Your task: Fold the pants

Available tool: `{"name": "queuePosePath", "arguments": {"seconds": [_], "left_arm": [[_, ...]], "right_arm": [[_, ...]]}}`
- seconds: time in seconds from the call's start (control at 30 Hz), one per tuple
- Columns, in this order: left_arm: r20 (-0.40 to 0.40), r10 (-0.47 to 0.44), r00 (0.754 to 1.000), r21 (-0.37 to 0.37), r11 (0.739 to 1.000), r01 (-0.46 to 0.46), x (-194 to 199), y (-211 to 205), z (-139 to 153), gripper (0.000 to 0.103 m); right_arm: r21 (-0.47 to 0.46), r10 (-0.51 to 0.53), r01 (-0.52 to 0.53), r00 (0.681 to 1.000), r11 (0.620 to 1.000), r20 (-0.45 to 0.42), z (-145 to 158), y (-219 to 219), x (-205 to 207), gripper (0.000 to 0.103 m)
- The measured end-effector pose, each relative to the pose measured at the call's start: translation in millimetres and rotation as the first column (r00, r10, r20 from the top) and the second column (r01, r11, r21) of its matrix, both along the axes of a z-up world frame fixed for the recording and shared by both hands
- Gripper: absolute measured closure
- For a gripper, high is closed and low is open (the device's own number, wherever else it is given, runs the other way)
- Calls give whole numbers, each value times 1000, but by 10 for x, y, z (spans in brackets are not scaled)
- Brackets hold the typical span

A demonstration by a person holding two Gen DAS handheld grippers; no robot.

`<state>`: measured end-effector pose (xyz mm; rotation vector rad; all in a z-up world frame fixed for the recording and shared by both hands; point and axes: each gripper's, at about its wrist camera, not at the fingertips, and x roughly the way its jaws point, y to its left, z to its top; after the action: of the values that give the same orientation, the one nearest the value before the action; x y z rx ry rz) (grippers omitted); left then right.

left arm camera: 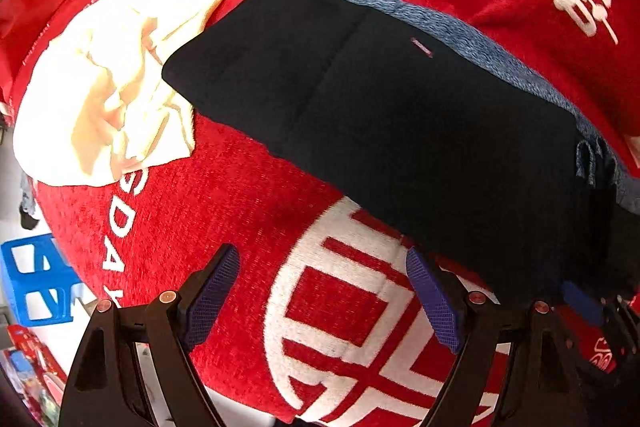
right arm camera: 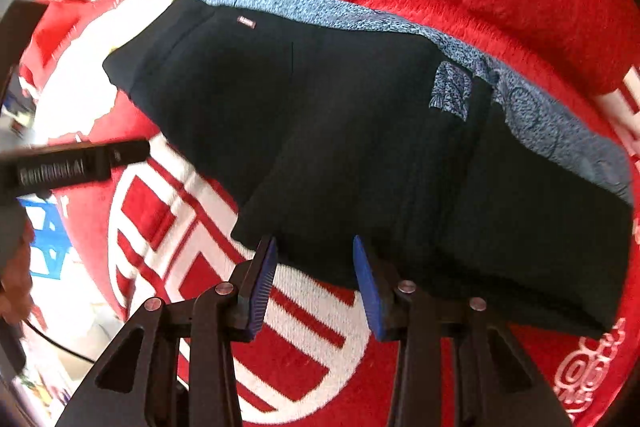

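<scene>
You have one pair of black pants (left arm camera: 380,131) folded on one red cloth (left arm camera: 224,203), atop one blue garment (left arm camera: 460,27), beside one cream cloth (left arm camera: 108,87). Your left gripper (left arm camera: 322,297) and right gripper (right arm camera: 314,285) gape empty.

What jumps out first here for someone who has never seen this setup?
A dark folded pair of pants lies across a bright red blanket with big white characters. A crumpled cream cloth sits beside the pants' end. The open left gripper and right gripper hover near its closer edge.
</scene>
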<state>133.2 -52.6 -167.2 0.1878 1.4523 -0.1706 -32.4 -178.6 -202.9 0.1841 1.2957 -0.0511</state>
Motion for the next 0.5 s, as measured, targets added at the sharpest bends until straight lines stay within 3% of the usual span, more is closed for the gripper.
{"name": "queuePosePath", "arguments": {"seconds": [0.2,0.33,0.5], "left_arm": [[-23,29,999,-47,998,-30,153,214,-52,17],[-41,59,997,-76,995,-62,213,326,-68,17],[-58,73,996,-117,990,-80,364,436,-107,17]], "right_arm": [[3,-53,54,996,999,-77,118,16,-93,58],[-48,-76,73,995,996,-65,256,48,-2,33],[-102,-83,77,995,992,-54,322,66,341,32]]}}
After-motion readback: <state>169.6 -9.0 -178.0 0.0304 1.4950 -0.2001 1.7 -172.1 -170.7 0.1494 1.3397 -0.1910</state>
